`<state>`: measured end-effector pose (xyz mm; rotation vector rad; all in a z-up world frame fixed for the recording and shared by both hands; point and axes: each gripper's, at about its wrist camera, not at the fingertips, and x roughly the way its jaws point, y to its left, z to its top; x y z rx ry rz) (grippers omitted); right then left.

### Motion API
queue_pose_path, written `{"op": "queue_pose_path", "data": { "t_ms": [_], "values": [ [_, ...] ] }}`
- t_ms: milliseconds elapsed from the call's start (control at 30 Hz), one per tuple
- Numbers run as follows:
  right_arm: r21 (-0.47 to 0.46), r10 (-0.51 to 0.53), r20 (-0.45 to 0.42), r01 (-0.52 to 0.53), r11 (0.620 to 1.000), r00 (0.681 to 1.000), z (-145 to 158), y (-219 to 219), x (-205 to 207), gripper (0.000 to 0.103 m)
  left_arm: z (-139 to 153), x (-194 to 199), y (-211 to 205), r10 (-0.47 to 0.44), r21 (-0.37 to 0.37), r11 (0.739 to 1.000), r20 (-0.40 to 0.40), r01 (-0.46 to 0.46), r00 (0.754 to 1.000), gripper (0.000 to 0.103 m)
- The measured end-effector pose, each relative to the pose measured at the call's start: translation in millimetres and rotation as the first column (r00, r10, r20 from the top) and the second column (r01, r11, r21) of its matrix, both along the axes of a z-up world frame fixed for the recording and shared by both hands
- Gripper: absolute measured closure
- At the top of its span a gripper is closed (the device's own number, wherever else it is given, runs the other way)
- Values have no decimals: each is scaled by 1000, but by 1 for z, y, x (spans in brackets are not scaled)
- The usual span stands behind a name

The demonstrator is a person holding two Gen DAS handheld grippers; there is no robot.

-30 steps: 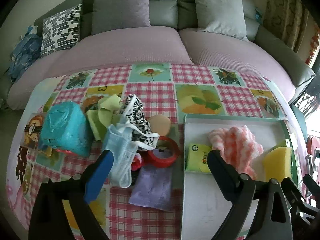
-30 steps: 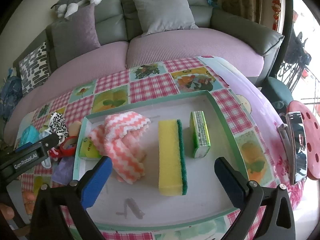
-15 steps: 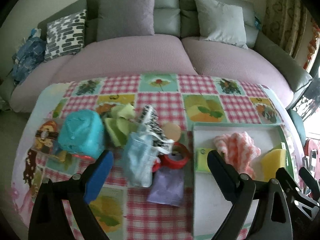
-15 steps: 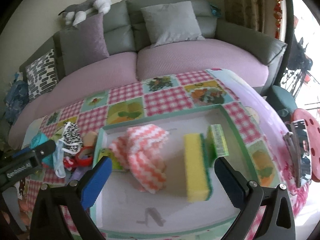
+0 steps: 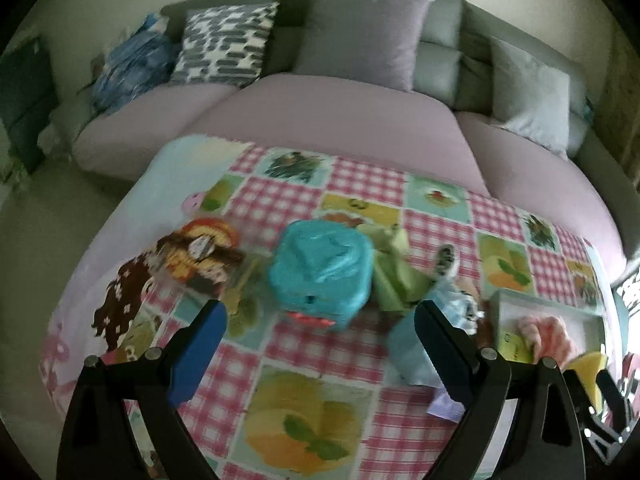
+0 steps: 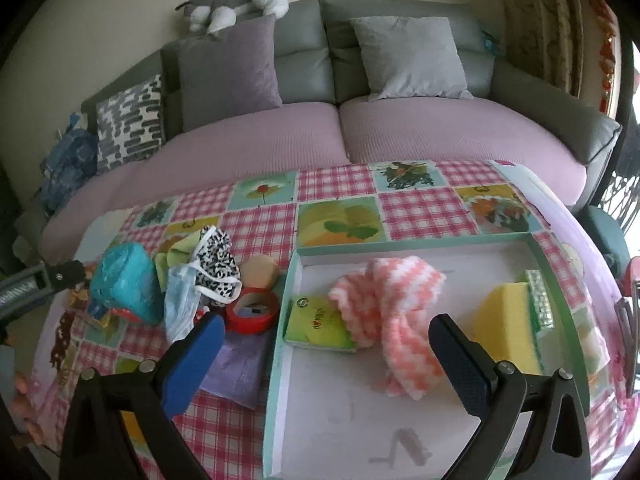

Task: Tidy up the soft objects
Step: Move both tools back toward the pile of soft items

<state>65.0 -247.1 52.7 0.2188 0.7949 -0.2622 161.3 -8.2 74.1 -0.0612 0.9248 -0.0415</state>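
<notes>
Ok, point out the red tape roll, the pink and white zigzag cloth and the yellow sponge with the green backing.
Red tape roll point(image 6: 252, 314): right wrist view, on its near outer wall.
Pink and white zigzag cloth point(image 6: 394, 300): right wrist view, on its bunched middle.
Yellow sponge with green backing point(image 6: 506, 320): right wrist view, on its yellow face.

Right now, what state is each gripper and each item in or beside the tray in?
left gripper: open, empty
right gripper: open, empty
pink-white cloth: crumpled in tray
yellow sponge: in tray, on edge
green packet: flat in tray
red tape roll: outside tray
face mask: outside tray
</notes>
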Motion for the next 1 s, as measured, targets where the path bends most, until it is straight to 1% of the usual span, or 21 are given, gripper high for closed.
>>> {"op": "queue_pose_path", "data": {
  "t_ms": [133,233,300,400,467,567,667,767,867,1000],
  "values": [
    [25,6,-33,-5,1000,999,-17,8,13,0,-6,4,18,39,-32,999,-19,-40,999,8],
    [68,6,-68,-2,998,998,-32,10,20,0,-14,7,23,34,-54,998,-40,-36,999,8],
    [56,2,-80,2,998,997,-35,12,23,0,-19,10,24,26,-66,997,-57,-30,998,8],
    [17,9,-95,-8,1000,995,-33,16,27,0,-28,14,24,12,-93,995,-86,-20,996,8],
    [25,47,-109,-44,999,993,-31,18,32,0,-33,16,23,4,-108,994,-103,-15,995,8],
    [58,106,-107,-100,993,989,-27,21,39,0,-40,20,21,-6,-120,993,-128,-10,992,8],
    [30,94,-124,-91,995,988,-22,24,48,0,-44,22,17,-21,-129,992,-149,1,989,8],
    [-13,89,-148,-92,996,985,-17,27,60,0,-46,22,13,-37,-154,988,-171,10,985,8],
    [-19,91,-162,-96,995,983,-12,26,69,0,-47,21,8,-55,-167,986,-179,25,982,8],
    [-20,73,-174,-78,997,982,-7,19,78,0,-46,21,-5,-105,-176,982,-182,72,978,8]
  ]
}}
